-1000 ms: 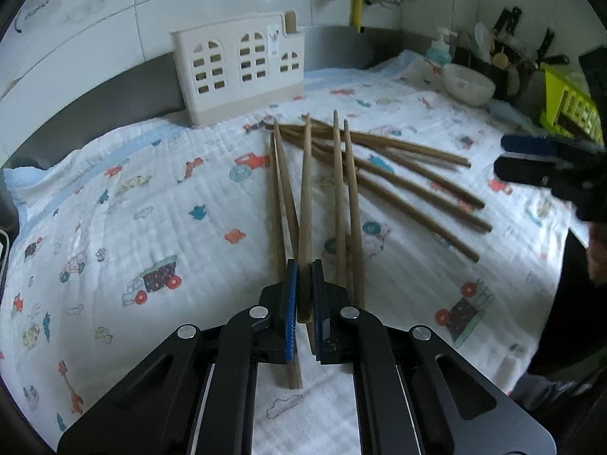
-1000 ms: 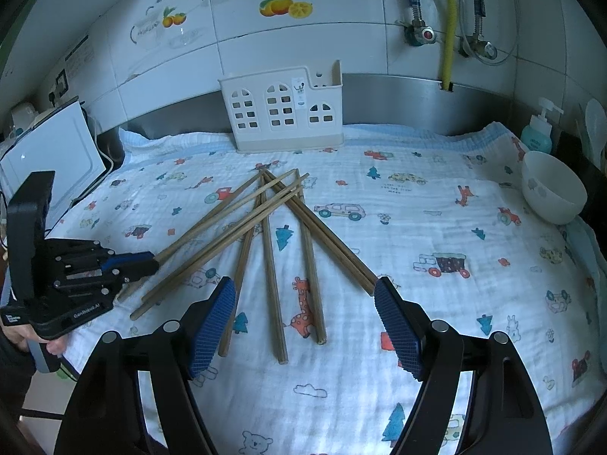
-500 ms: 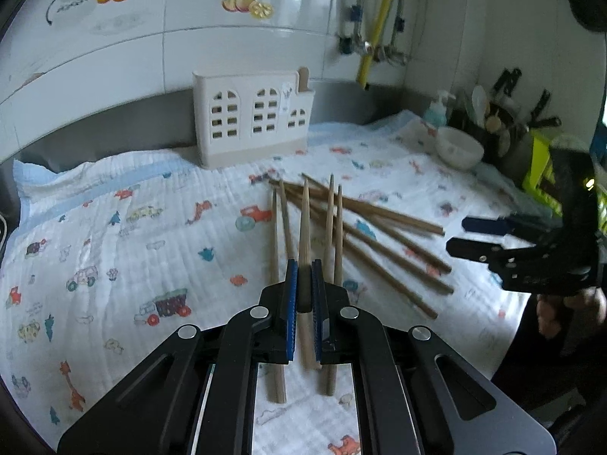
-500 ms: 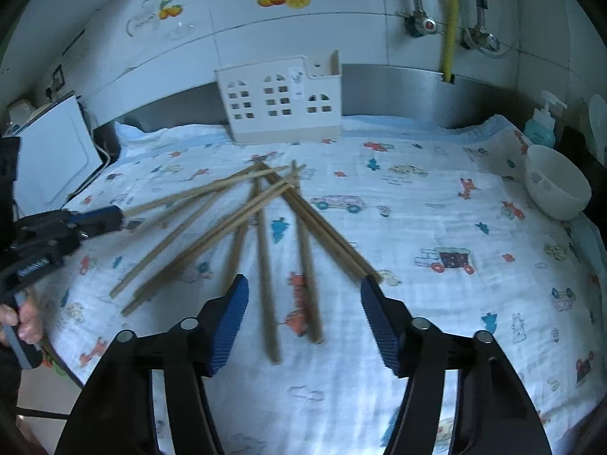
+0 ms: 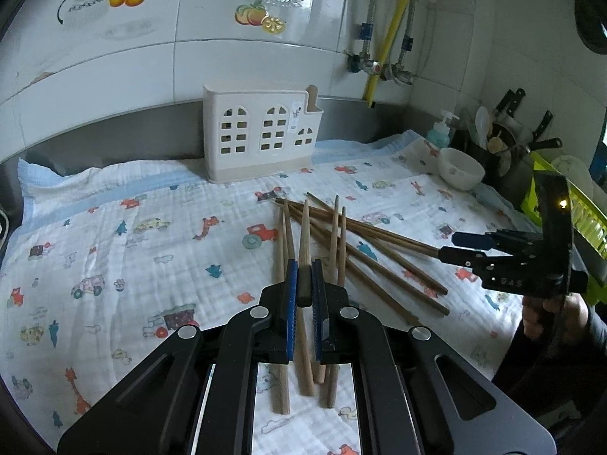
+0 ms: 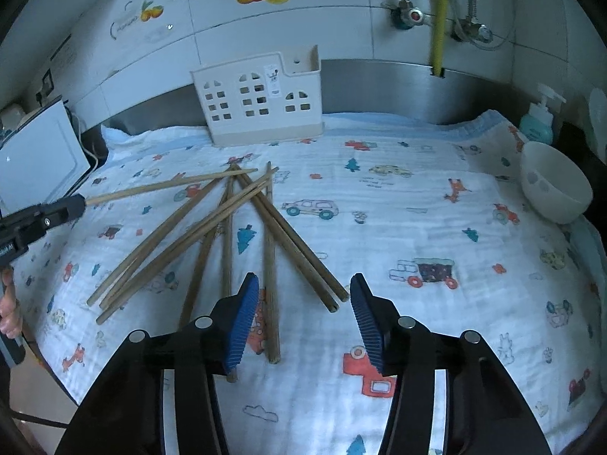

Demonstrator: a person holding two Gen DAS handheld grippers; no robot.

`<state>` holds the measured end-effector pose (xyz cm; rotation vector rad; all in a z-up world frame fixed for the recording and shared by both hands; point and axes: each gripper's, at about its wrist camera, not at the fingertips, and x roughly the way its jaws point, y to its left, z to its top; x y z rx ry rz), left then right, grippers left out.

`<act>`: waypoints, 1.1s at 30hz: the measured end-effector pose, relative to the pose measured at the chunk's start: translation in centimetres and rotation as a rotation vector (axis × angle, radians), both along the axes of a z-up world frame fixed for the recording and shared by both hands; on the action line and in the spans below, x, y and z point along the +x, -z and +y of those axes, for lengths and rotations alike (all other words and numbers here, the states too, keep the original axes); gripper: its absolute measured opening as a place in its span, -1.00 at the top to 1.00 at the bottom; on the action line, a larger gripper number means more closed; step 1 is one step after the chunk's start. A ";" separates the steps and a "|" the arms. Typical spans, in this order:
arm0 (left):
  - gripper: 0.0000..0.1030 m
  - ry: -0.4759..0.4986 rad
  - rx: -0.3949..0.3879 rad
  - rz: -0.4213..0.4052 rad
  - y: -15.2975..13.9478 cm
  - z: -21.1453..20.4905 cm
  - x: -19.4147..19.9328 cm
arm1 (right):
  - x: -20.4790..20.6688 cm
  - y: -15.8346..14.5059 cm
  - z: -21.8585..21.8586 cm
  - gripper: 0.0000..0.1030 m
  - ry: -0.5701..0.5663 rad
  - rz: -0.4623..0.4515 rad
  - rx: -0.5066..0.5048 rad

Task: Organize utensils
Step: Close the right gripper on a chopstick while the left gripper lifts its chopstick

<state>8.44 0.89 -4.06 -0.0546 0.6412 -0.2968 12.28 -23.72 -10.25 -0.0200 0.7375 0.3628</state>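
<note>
Chopstick held: one wooden chopstick (image 5: 304, 242) sat pinched between the blue pads of the left gripper (image 5: 303, 284), tip pointing ahead toward the white utensil holder (image 5: 261, 134).
Chopstick lift: only the right wrist view showed it (image 6: 170, 185) raised off the cloth, jutting sideways from the left gripper (image 6: 77, 203).
Loose chopsticks: the rest (image 6: 227, 227) lay fanned on the printed cloth (image 6: 417, 208), ahead of and partly under the right gripper (image 6: 303, 299); one ran just inside its left pad.
Right fingers: spread wide, holding nothing; from the left wrist view they (image 5: 461, 246) appeared side-on.
Holder: stood against the steel backsplash, well beyond both sets of fingers.
Bowl: a white bowl (image 6: 555, 184) sat far right of the right fingers.
Hidden: the holder's inside could not be seen; near ends of several chopsticks were covered by gripper bodies.
</note>
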 end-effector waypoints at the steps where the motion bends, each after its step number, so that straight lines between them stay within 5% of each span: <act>1: 0.90 -0.002 -0.005 0.000 -0.1 0.1 0.0 | 0.2 0.1 -0.2 0.17 0.005 0.003 -0.002; 20: 0.90 0.001 -0.012 -0.005 -0.5 0.0 0.0 | 2.9 2.6 -2.7 0.51 -0.005 0.115 0.055; 29: 0.90 0.001 -0.021 0.000 -0.5 0.0 0.2 | 2.4 2.6 -0.9 0.52 -0.055 0.081 -0.030; 33: 0.90 0.000 -0.022 -0.002 -0.5 0.2 0.4 | 2.3 2.5 -0.2 0.76 -0.081 0.063 -0.067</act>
